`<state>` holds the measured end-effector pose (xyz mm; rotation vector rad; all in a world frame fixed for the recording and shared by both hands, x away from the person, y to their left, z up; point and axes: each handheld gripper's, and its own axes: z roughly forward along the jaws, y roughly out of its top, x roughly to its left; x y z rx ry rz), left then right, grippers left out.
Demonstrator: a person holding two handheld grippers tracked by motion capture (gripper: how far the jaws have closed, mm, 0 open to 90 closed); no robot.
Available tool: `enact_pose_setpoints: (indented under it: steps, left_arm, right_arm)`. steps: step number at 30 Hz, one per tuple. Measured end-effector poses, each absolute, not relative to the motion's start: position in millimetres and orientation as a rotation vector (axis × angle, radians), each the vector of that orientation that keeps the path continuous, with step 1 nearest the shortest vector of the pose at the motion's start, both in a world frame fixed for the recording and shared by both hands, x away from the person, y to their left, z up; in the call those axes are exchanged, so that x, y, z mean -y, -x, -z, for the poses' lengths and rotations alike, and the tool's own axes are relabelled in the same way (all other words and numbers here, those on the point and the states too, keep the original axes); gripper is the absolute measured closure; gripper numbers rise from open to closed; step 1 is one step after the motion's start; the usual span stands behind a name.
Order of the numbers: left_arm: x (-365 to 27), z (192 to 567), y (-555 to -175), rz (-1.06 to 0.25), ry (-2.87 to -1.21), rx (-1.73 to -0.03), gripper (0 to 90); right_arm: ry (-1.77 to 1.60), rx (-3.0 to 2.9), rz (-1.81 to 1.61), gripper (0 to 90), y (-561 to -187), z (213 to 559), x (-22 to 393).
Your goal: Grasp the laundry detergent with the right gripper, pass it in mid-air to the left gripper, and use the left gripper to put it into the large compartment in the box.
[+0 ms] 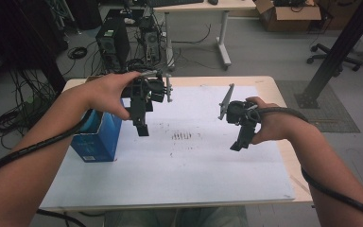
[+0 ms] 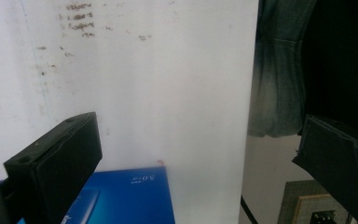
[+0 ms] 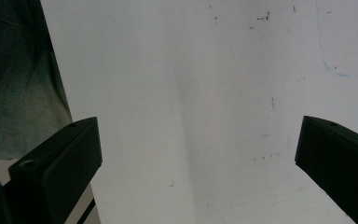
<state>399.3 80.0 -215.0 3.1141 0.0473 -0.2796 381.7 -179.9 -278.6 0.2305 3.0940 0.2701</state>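
high view shows the left gripper held above the white sheet, just beside the blue box, and in the left gripper view its jaws stand wide apart with nothing between them, the box's blue top lying low between them. the right gripper hangs over the right half of the sheet, well apart from the box, and the right gripper view shows its jaws wide apart too, empty, over bare white. the blue box is an upright carton, deep blue on its sides with a paler blue patch on top, standing at the left edge of the sheet near the table's left side, partly under the left hand. the right hand grips its tool from the right, a ribbed black cable running back along each forearm. the white sheet covers most of a light wooden table and carries dark smudges near its middle. beyond the table lie a grey floor, black computer towers with tangled cables, a white desk leg, a cardboard carton and an office chair base. small white print shows on the box in the left gripper view, too blurred to read.
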Motion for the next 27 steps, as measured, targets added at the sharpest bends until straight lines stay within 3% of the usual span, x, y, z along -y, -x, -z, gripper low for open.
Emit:
enact_pose_setpoints:
  steps: [27]
  left_arm:
    - [-69.1,216.1,-409.4,0.274,-3.092,-0.066,0.2]
  right_arm:
    - [-0.242,-3.098,-0.269,0.3,-388.4,279.3,185.6]
